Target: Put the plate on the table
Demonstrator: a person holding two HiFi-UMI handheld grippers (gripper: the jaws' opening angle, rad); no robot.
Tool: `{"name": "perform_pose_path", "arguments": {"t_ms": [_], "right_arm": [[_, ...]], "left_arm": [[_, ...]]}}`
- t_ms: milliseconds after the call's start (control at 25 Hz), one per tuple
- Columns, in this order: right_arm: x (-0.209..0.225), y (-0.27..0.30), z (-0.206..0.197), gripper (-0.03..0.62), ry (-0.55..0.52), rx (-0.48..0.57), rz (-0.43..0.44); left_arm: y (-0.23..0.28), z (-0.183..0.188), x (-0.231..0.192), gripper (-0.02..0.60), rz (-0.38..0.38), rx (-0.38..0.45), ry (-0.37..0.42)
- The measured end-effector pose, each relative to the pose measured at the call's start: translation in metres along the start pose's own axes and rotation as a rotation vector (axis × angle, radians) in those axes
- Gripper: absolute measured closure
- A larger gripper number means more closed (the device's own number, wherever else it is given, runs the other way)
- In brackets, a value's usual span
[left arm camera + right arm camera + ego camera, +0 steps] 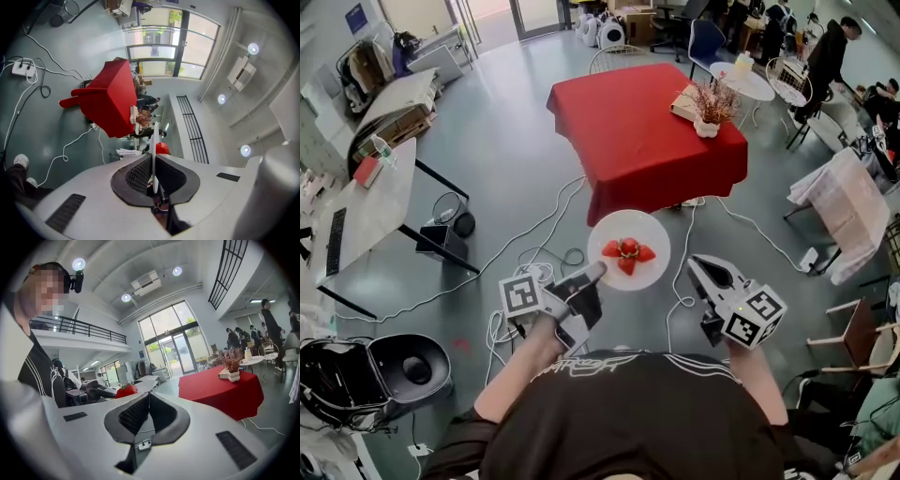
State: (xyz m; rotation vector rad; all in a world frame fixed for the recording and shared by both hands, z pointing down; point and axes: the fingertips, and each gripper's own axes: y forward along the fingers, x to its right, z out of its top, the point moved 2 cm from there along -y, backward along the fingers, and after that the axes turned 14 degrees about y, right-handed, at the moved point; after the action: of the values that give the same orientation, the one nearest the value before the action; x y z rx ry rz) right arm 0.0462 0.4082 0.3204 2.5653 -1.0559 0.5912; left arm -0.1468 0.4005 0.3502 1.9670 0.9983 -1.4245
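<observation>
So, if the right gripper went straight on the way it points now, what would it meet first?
Most likely the rim of the white plate, which the left gripper holds. The right gripper points at its near edge; depth is unclear, so it might pass beside it.

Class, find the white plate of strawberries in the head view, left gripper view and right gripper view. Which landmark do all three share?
Head view: plate at centre, just below the red table.
Left gripper view: plate edge-on, a thin white line between the jaws.
Right gripper view: plate nearly edge-on, left of centre, above the jaws.
Shared landmark: the red table, upper left and right in the gripper views.
</observation>
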Motion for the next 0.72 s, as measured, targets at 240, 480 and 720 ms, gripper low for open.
{"name": "perform_pose_path", "arguments": {"t_ms": [240, 480, 720], "right_arm": [[-0.003, -0.006, -0.01, 0.586, 0.075, 0.002, 0.035], [0.0, -0.006, -0.007, 0.586, 0.081, -0.022, 0.024], [-0.006, 0.019, 0.008, 0.586, 0.048, -0.007, 0.057]], "left_arm": [[-0.004, 0.0, -0.004, 0.561, -0.014, 0.006, -0.019], [0.005, -0.003, -0.001, 0.56, -0.035, -0.02, -0.032], [0.004, 0.022, 0.009, 0.56, -0.05, -0.008, 0.005]]}}
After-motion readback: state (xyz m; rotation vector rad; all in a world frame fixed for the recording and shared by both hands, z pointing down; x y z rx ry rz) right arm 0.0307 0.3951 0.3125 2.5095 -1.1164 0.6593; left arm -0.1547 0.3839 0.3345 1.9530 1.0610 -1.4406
